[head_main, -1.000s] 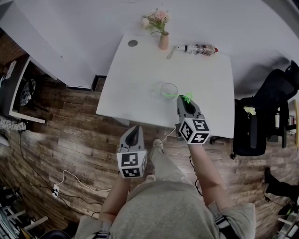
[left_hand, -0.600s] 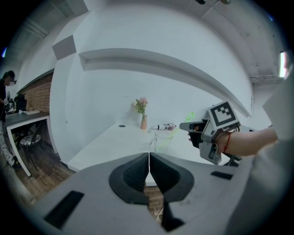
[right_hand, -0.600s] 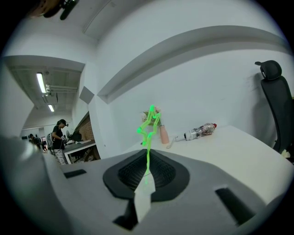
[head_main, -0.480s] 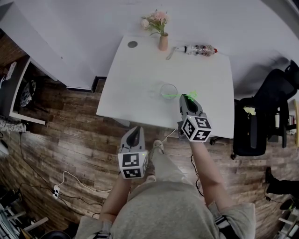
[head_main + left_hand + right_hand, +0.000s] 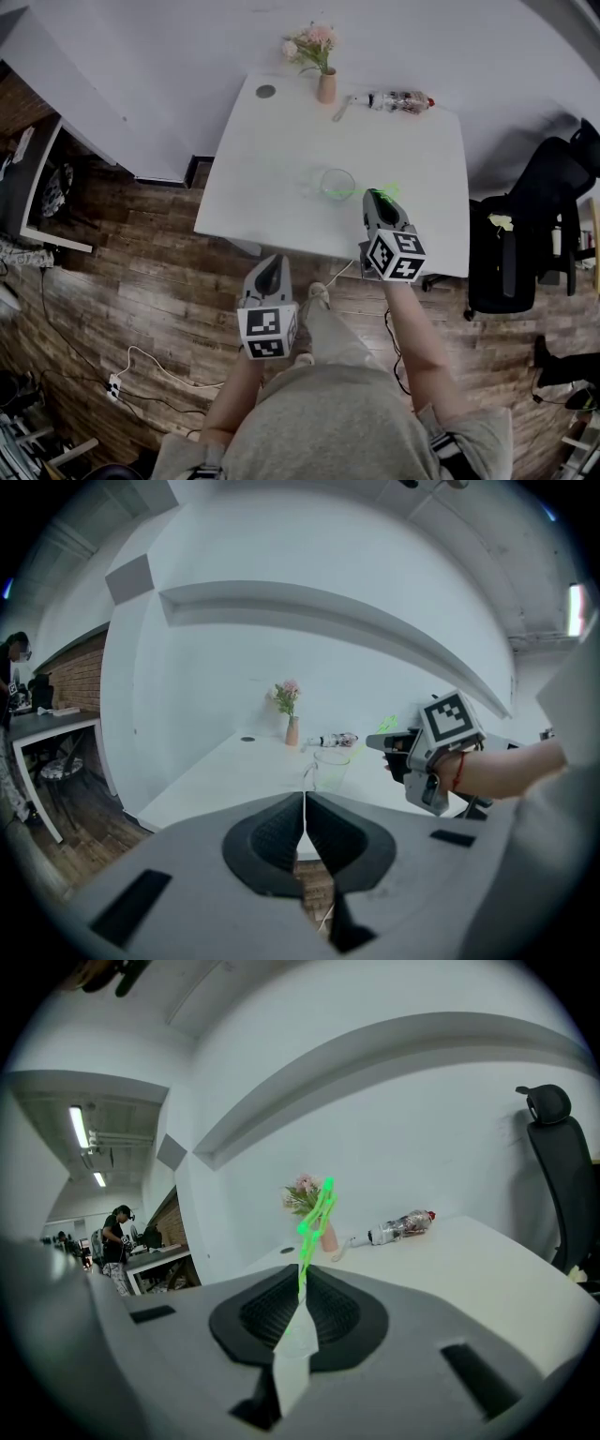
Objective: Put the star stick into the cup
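A clear cup (image 5: 337, 182) stands on the white table (image 5: 281, 159) near its front edge; it also shows in the left gripper view (image 5: 330, 766). A green streak lies at its near rim. My right gripper (image 5: 379, 201) hovers just right of the cup, shut on the green star stick (image 5: 386, 191). In the right gripper view the stick (image 5: 313, 1215) rises tilted from between the closed jaws (image 5: 302, 1288), star uppermost. My left gripper (image 5: 269, 272) hangs shut and empty off the table's front edge, over the wooden floor; its pads (image 5: 281, 834) meet.
At the table's far edge stand a vase of pink flowers (image 5: 325, 82), a lying plastic bottle (image 5: 403, 98) and a small dark disc (image 5: 266, 90). A black office chair (image 5: 525, 234) is to the right. Shelving (image 5: 42, 187) and floor cables (image 5: 141, 361) are at the left.
My right gripper has drifted a little to the right with the star stick, slightly farther from the cup. The left gripper has stayed put.
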### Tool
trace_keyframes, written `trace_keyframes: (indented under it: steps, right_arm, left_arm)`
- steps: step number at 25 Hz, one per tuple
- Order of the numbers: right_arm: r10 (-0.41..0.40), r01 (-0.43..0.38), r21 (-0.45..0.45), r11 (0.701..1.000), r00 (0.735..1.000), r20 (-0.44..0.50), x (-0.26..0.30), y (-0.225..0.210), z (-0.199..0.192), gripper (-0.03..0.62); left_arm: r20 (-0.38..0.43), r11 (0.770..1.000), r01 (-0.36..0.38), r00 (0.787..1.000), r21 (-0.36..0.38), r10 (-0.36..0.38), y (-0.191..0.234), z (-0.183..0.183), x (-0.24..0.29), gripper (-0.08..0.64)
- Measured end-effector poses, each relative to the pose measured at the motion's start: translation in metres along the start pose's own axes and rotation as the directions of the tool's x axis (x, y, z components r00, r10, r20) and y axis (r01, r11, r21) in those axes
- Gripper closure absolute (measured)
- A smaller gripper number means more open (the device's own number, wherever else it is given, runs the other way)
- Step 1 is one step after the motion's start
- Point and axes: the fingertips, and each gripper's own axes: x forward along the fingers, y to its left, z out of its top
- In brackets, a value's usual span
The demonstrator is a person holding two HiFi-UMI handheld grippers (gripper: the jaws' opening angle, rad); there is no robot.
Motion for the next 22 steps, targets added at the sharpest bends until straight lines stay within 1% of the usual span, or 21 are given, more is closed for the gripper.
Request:
trace_keyframes:
  steps: [10,15,17,22]
  right_arm:
    - [-0.009,0.009,-0.009,1.0,1.0,-0.013,0.0,0.001,-0.002,0.564]
    - [-0.013,0.012,-0.002,1.0,0.999,-0.034,-0.004,0.003,-0.008,0.515]
    - [-0.017,0.017,-0.004,1.0,0.999,-0.038,-0.008,0.005,-0.009,0.506]
    - [-0.025,0.025,-0.007,1.0,0.999,-0.027,-0.028,0.01,-0.005,0.506]
  left_arm:
    - [0.01,1.0,0.001,1.0,0.005,-0.001,0.0,0.003,-0.006,0.551]
    - [0.021,1.0,0.001,1.0,0.009,-0.001,-0.001,0.006,-0.012,0.551]
    - [0.029,1.0,0.001,1.0,0.01,-0.001,0.0,0.009,-0.017,0.551]
    - [0.047,1.0,-0.001,0.999,0.015,0.0,-0.003,0.013,-0.032,0.551]
